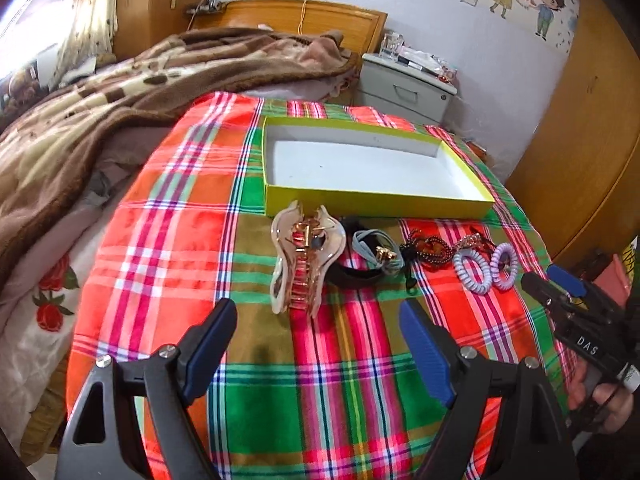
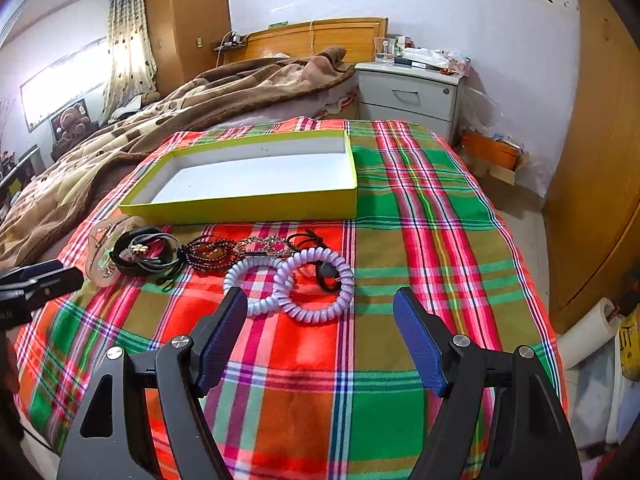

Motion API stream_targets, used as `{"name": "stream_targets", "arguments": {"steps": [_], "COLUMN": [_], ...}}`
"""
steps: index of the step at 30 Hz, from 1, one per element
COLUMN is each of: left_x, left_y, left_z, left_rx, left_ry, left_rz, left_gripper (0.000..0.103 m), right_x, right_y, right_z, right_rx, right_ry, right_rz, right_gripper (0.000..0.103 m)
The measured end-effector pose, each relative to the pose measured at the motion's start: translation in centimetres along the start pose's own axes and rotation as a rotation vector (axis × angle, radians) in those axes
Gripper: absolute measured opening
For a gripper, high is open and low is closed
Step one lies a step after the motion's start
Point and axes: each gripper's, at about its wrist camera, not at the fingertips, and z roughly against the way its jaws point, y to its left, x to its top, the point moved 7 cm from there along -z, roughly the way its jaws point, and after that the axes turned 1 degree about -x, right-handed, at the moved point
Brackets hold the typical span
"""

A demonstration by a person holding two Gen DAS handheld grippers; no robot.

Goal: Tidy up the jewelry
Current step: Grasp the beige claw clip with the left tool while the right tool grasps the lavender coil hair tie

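Observation:
An empty yellow-green box (image 1: pixel 372 199) (image 2: pixel 244 206) with a white inside lies on the plaid cloth. In front of it is a row of accessories: a large beige claw hair clip (image 1: pixel 304 258) (image 2: pixel 102 256), black and grey hair ties (image 1: pixel 370 258) (image 2: pixel 146 254), a dark beaded piece (image 1: pixel 426 250) (image 2: pixel 210 254), and two lilac spiral hair ties (image 1: pixel 486 266) (image 2: pixel 296 286). My left gripper (image 1: pixel 318 320) is open and empty, just short of the claw clip. My right gripper (image 2: pixel 320 308) is open and empty, just short of the spiral ties; it also shows in the left wrist view (image 1: pixel 560 286).
The plaid cloth (image 1: pixel 304 400) covers a surface beside a bed with a brown blanket (image 1: pixel 120 92). A grey nightstand (image 2: pixel 410 94) with small items stands behind. A wooden wardrobe (image 2: pixel 600 160) is on the right. A paper roll (image 2: pixel 588 332) sits low right.

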Motion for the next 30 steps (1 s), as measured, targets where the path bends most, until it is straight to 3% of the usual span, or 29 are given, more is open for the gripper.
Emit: {"name": "stream_targets", "arguments": {"steps": [7,12,17,21,25,30], "left_x": [0.6,0.8,1.1,1.1,1.0,1.1], "left_y": [1.1,0.8,0.7,0.9,0.6,0.6], "left_z": [-1.3,-2.4,-2.9,-3.2,-3.5,-3.7], "left_rx": [-0.012,-0.045,-0.044,-0.026,-0.031,-0.038], "left_ry": [0.033,0.059,0.067,0.070,0.085,0.084], "left_rz": [0.024,0.023,0.021,0.031,0.011,0.021], "left_gripper": [0.079,0.077,0.071,0.068,0.060,0.054], "right_x": [0.2,0.6,0.5,0.5,0.4,0.2], "right_y": [-2.4,-2.8,-2.8,-2.5,-2.3,-2.4], "right_z": [-2.1,-3.5,-4.4,-4.6,-4.7,-4.6], "right_rx": [-0.001,0.073,0.109,0.123,0.122,0.116], "right_ry": [0.046,0.069,0.096,0.103,0.110,0.112], "right_rz": [-0.058,-0.080,-0.078,-0.067,-0.062,-0.073], "right_gripper": [0.065,0.058,0.045,0.041,0.022,0.014]}}
